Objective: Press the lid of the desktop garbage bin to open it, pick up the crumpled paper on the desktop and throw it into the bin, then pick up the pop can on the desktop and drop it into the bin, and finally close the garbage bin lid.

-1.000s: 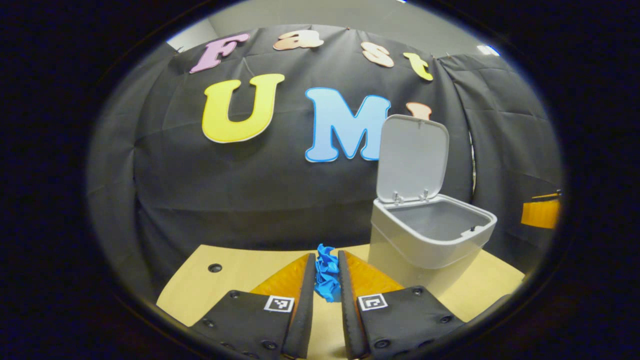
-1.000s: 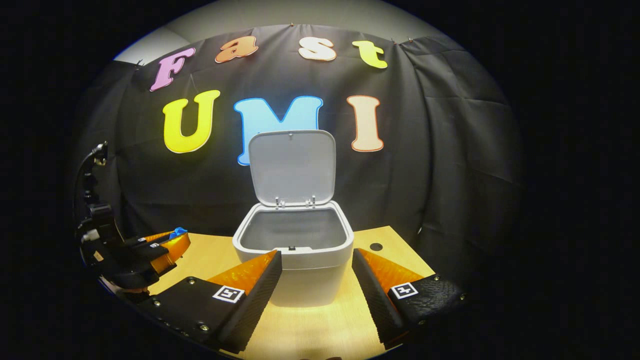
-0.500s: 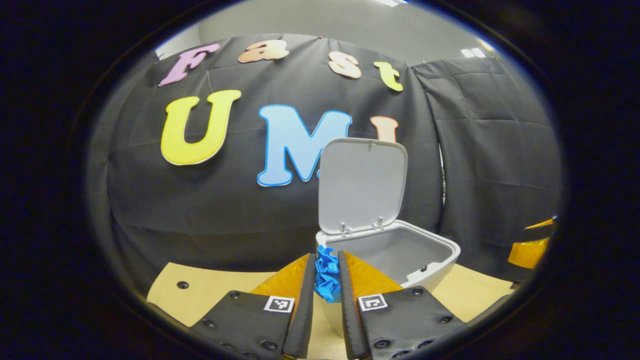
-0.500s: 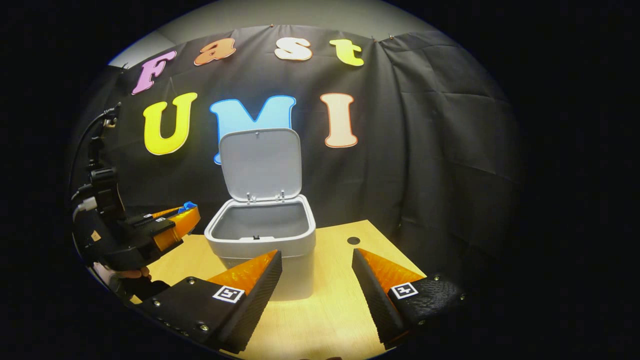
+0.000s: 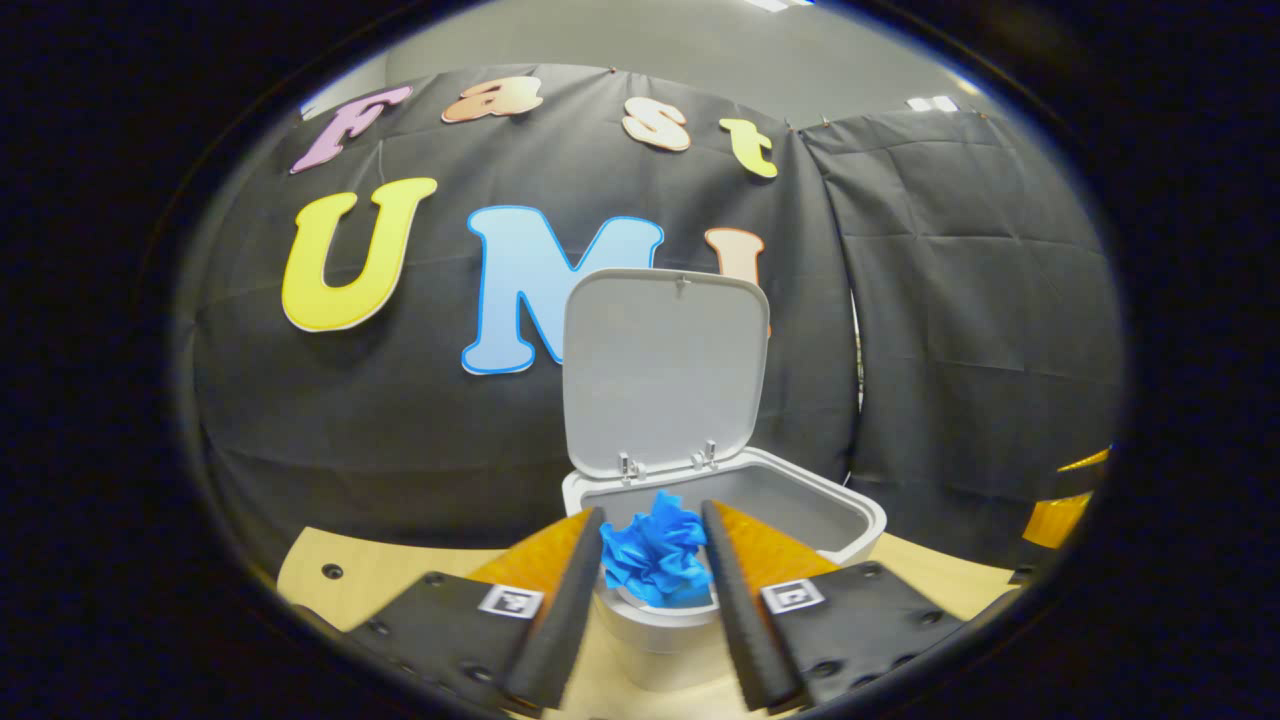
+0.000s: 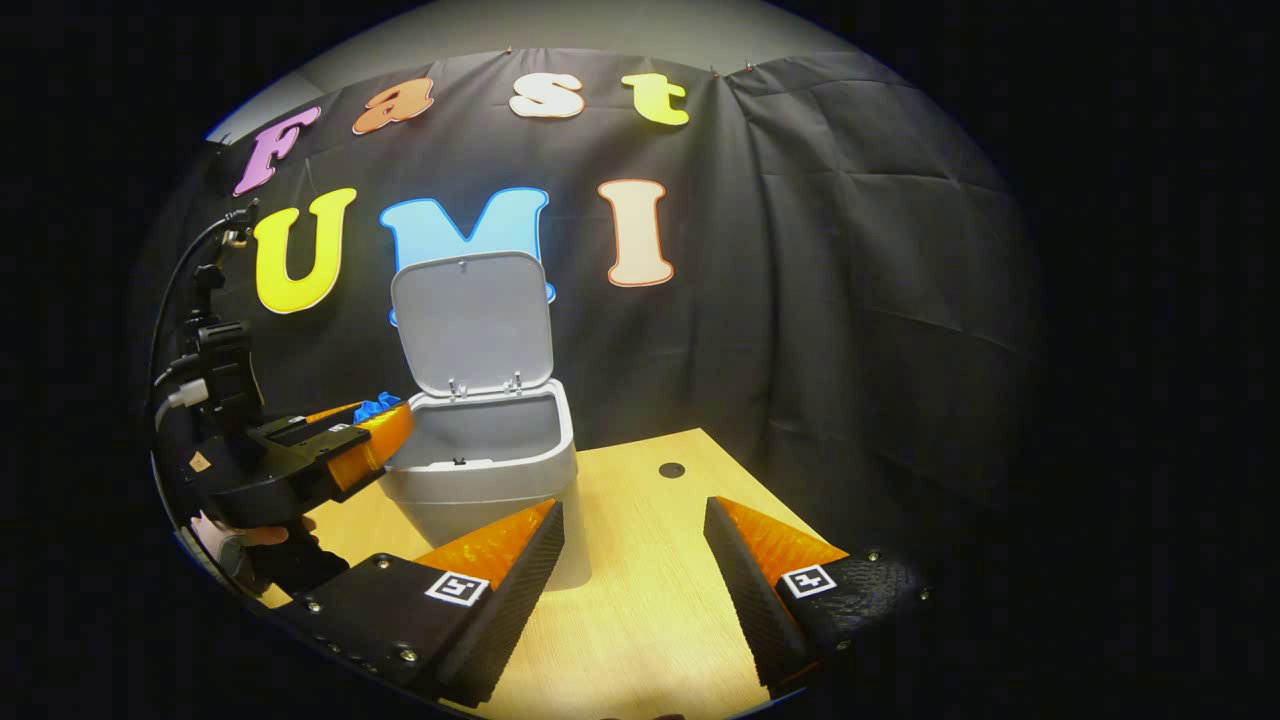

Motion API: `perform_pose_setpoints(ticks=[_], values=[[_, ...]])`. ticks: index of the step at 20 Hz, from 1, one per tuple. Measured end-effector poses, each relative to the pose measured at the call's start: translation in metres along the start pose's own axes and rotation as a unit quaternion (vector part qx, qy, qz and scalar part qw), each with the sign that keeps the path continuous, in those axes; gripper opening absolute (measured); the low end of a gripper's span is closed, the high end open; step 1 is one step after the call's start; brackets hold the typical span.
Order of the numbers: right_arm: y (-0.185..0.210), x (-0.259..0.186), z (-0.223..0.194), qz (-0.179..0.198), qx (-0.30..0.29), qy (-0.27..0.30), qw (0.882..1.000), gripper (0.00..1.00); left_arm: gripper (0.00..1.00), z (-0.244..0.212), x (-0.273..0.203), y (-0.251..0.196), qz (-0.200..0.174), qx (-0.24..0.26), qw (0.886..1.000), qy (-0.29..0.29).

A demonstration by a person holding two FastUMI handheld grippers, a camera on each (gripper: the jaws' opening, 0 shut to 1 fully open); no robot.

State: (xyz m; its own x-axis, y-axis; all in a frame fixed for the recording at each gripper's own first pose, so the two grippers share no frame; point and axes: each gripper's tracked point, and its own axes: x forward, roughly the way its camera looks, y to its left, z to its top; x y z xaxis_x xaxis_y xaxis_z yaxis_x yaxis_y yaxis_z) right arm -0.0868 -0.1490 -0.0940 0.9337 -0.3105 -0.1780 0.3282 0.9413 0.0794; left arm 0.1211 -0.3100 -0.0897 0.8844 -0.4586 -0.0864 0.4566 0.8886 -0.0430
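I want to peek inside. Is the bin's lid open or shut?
Open. The lid stands upright behind the bin, and its grey inside shows.

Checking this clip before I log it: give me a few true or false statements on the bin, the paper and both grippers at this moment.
1. The bin lid stands open. True.
2. The left gripper is shut tight on the paper. False: its fingers have spread, and the blue paper sits loosely between them.
3. The paper is over the bin's near rim. True.
4. The right gripper holds a can. False: it is open with nothing between its fingers.
5. The bin lies tipped on its side. False: it stands upright on the table.
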Motion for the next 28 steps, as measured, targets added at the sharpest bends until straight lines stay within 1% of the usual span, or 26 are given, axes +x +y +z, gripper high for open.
perform_pose_setpoints(ticks=[3, 5, 9, 10, 12, 17, 21, 26, 28], values=[[-0.002, -0.001, -0.004, -0.001, 0.000, 0.005, 1.000, 0.91, 1.00, -0.004, 0.001, 0.004, 0.007, -0.004, 1.000, 0.005], [0.001, -0.001, -0.005, 0.003, -0.001, 0.008, 1.000, 0.91, 1.00, -0.003, -0.001, 0.010, 0.013, -0.007, 1.000, 0.004], [0.019, 0.002, -0.006, 0.022, -0.004, 0.008, 1.000, 0.91, 1.00, -0.003, -0.013, 0.037, 0.039, -0.011, 0.999, 0.004], [0.024, 0.004, -0.007, 0.028, -0.007, 0.009, 1.000, 0.91, 0.90, -0.006, -0.016, 0.047, 0.051, -0.010, 0.999, 0.005], [0.040, 0.005, -0.009, 0.044, -0.011, 0.012, 0.999, 0.91, 1.00, -0.005, -0.030, 0.072, 0.074, -0.011, 0.997, 0.005], [0.089, 0.011, -0.023, 0.094, -0.026, 0.026, 0.995, 0.91, 1.00, -0.011, -0.071, 0.134, 0.130, -0.012, 0.991, 0.013], [0.134, 0.015, -0.040, 0.140, -0.047, 0.042, 0.988, 0.91, 1.00, -0.013, -0.103, 0.178, 0.168, -0.012, 0.985, 0.017], [0.189, 0.018, -0.069, 0.196, -0.076, 0.067, 0.975, 0.91, 1.00, -0.015, -0.140, 0.224, 0.208, -0.006, 0.978, 0.022], [0.209, 0.018, -0.080, 0.216, -0.088, 0.079, 0.969, 0.96, 1.00, -0.017, -0.152, 0.239, 0.221, -0.008, 0.975, 0.023]])
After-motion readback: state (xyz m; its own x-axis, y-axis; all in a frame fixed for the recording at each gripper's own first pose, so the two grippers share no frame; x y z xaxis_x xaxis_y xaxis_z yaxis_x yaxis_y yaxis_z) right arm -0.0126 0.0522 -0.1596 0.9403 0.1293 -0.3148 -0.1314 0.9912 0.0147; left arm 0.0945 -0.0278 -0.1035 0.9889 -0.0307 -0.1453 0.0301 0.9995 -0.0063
